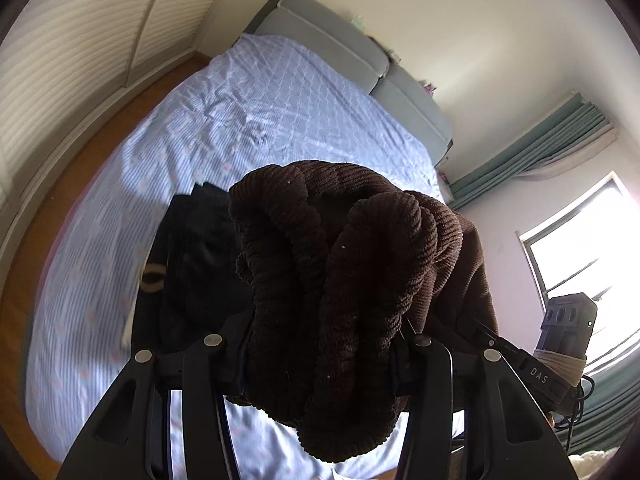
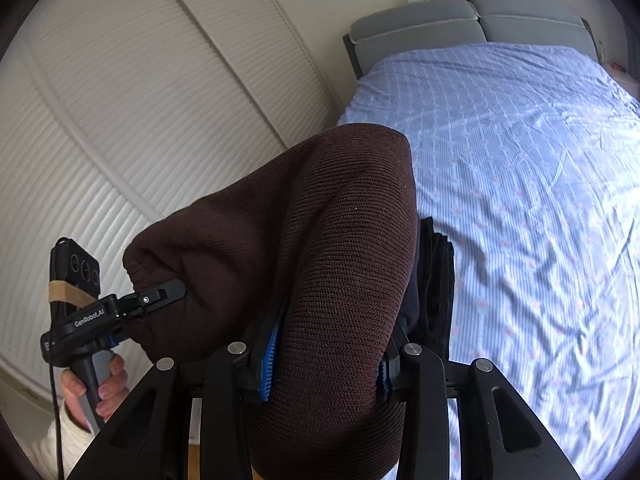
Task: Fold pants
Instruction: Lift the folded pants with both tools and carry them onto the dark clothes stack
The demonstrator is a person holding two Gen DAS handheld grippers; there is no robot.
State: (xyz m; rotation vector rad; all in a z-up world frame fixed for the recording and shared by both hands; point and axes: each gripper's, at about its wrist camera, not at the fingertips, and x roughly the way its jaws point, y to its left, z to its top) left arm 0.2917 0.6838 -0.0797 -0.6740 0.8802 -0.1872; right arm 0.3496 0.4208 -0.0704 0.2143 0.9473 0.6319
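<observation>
Brown corduroy pants [image 1: 340, 280], bunched and lifted clear of the bed [image 1: 240, 120], hang between my two grippers. Left gripper [image 1: 324, 356] clamps a thick wad; right gripper [image 2: 324, 360] clamps a smoother roll between blue pads [image 2: 270, 356]. Cloth rises toward 12 o'clock from each pair of fingers. To lay them well, I judge both hands should spread apart, tension the fabric, and avoid the dark pile [image 1: 200, 252] at 9 o'clock.

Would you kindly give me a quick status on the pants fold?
Left gripper and right gripper both shut on brown ribbed corduroy pants, bunched, held above blue quilted bedspread. Dark folded garments on the bed underneath.
</observation>
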